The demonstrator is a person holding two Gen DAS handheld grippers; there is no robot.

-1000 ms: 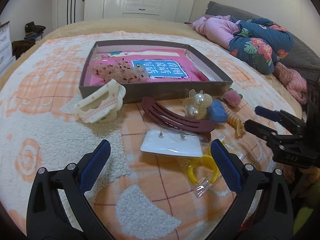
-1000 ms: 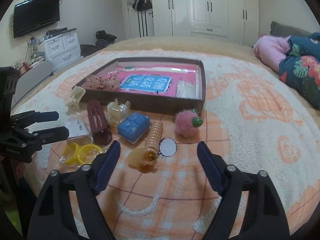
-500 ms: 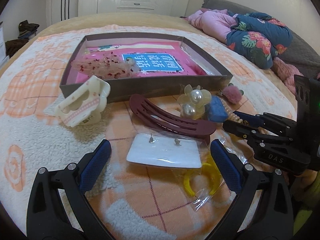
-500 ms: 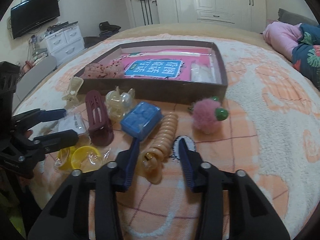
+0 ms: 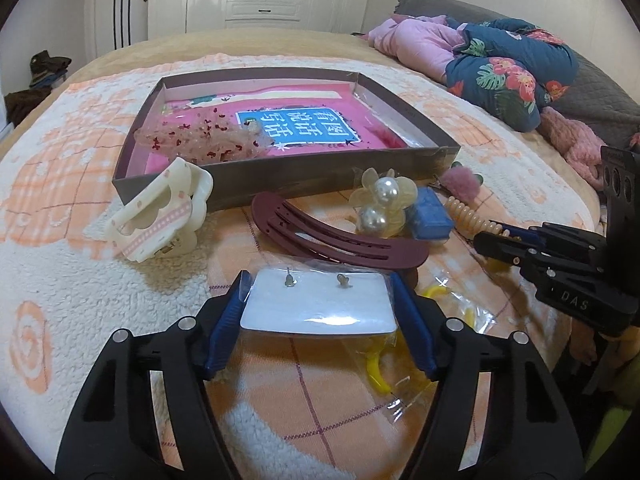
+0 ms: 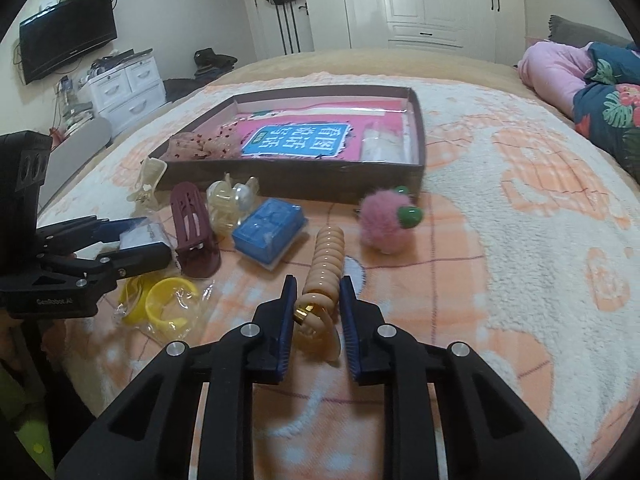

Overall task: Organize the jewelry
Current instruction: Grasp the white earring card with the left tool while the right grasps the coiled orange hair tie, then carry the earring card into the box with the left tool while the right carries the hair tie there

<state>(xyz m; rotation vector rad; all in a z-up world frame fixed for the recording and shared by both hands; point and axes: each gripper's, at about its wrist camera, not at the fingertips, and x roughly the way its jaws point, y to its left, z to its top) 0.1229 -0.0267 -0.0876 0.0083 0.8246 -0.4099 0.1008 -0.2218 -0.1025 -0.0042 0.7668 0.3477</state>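
On the bed blanket [image 5: 80, 312], in front of the tray [image 5: 320, 178]:
Left gripper [image 5: 320, 312]: jaws clamped on the white earring card [image 5: 320, 306].
Right gripper [image 6: 318, 316]: jaws closed against the peach spiral hair tie [image 6: 325, 268].
Maroon hair clip [image 5: 336, 236]: just beyond the card.

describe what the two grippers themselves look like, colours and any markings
Both are matte black plastic frames with triangular cut-outs, silver round screws at the joints and ribbed blue pads lining the inner faces of the fingers. The left gripper carries white "GenRobot.AI" lettering on its side, seen from the right wrist view. The right gripper shows "DAS" on its side and a black block behind it. No cables or sleeves show.
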